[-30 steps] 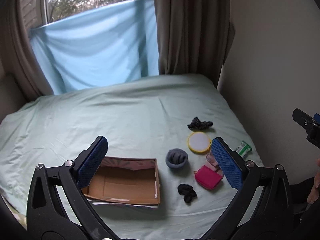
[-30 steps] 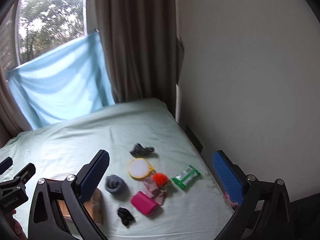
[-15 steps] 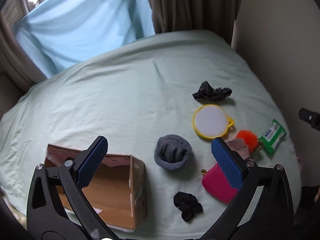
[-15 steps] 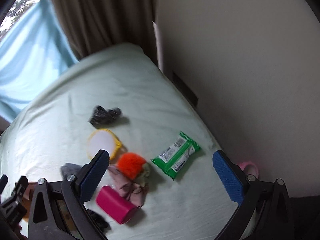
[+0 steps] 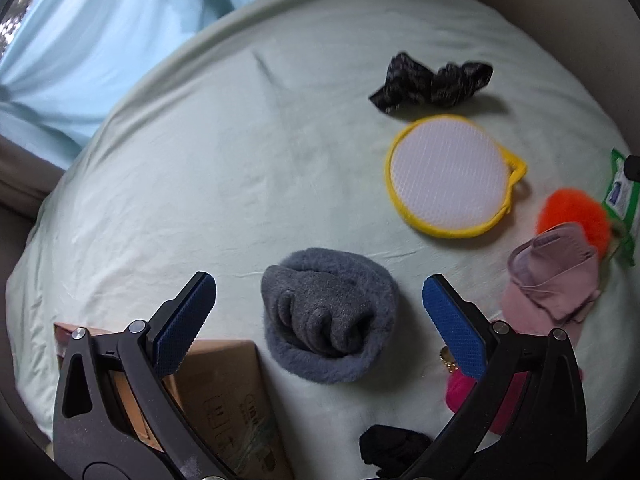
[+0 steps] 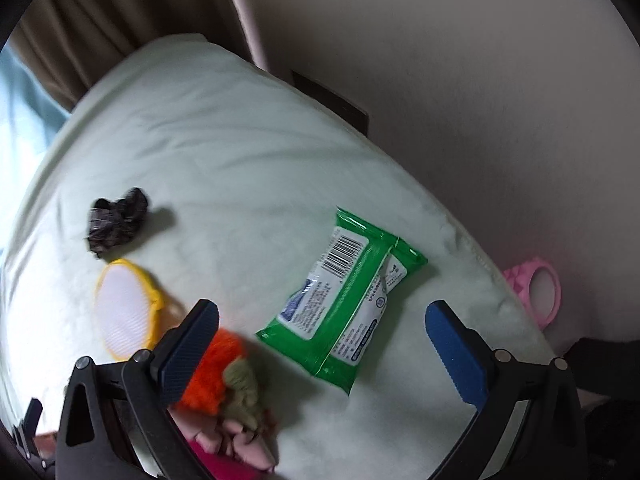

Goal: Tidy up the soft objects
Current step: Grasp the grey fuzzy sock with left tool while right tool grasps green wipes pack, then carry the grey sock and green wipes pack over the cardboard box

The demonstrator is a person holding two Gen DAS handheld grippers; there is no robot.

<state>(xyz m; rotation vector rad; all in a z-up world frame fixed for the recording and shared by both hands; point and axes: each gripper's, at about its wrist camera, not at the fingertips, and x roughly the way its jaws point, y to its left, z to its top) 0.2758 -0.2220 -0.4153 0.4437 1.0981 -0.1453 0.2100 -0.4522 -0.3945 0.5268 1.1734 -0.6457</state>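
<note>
On a pale green bed, the left gripper [image 5: 319, 322] hangs wide open over one rolled grey sock [image 5: 329, 316], beside one cardboard box [image 5: 224, 408] cut off at the frame's edge. The right gripper [image 6: 322, 350], also wide open, hangs over one green wipes packet [image 6: 344, 300]. Farther off lie one yellow-rimmed round pad [image 5: 450, 176] and one dark scrunchie [image 5: 432, 82].

Your right gripper [image 6: 322, 344] hangs with its blue-padded jaws wide apart over the pale green bedsheet [image 6: 224, 152]. Between the pads lies a green plastic wet-wipe pack [image 6: 344, 300], barcode side up, untouched. Just beside your left pad: a fuzzy orange pom-pom [image 6: 214, 372] on an olive yarn tuft [image 6: 242, 384]. Farther left, a round yellow-rimmed white mesh pad [image 6: 124, 308]; beyond it, a crumpled dark patterned cloth [image 6: 116, 226]. A pink ring-shaped object [image 6: 538, 292] sits off the bed's edge by the wall.
</note>
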